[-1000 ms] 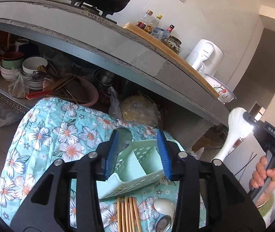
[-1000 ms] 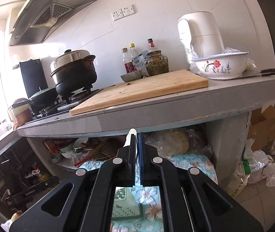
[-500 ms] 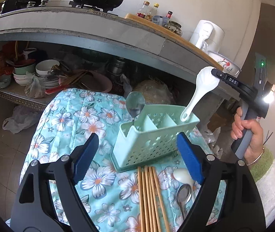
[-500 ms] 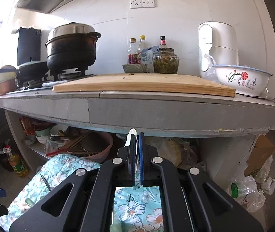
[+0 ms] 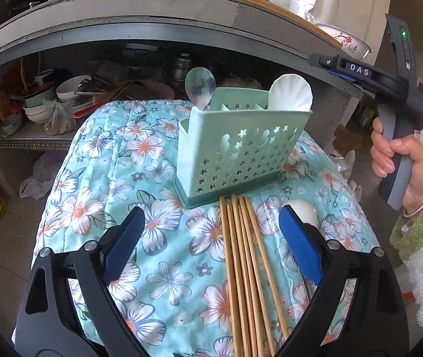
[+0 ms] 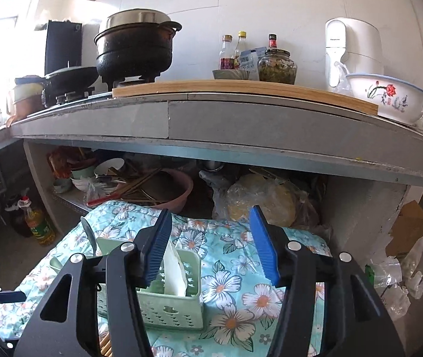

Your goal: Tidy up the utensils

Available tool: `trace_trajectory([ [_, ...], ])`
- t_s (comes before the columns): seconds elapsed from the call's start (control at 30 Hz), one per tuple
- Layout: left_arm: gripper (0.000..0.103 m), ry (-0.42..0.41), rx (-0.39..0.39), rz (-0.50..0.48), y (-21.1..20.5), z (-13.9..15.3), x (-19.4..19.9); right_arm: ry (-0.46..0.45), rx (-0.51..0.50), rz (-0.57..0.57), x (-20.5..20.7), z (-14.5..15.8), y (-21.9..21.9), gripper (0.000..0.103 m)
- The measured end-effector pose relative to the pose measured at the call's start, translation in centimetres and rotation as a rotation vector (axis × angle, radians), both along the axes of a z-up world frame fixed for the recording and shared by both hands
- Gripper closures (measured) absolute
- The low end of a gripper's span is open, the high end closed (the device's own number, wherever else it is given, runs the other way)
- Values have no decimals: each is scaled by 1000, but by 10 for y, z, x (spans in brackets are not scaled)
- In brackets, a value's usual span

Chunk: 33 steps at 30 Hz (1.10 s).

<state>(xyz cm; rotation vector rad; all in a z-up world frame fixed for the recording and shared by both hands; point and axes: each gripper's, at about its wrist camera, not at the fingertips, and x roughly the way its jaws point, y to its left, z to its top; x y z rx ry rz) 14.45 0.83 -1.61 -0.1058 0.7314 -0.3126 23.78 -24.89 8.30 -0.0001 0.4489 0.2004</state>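
The right gripper, clamped on the white ceramic spoon before, has just been opening; the spoon now stands in the green utensil caddy, apparently free. The left gripper has spread wide, lowered toward the chopsticks.

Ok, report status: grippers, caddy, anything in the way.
Left gripper open over chopsticks. Right gripper just opened, empty. White spoon in caddy. Nothing blocking.

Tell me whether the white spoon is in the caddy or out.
In: the white spoon stands bowl-up in the green caddy, clear of both grippers.
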Motion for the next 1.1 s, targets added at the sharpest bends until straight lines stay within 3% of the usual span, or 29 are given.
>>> trace_trajectory([
  [0.27,13,13,57,-87,-20,-3,-14,109,182,-17,-55,-1,-50,46],
  [0.5,9,72,-4,-187,-34,-9,-17,311,319,-64,-107,-52,-80,46],
  [0.83,8,163,-101,-233,-51,-19,0,453,368,-167,-149,-129,-76,46],
  [1.1,8,275,-214,-294,-83,-32,44,485,340,-164,-147,-150,-66,46],
])
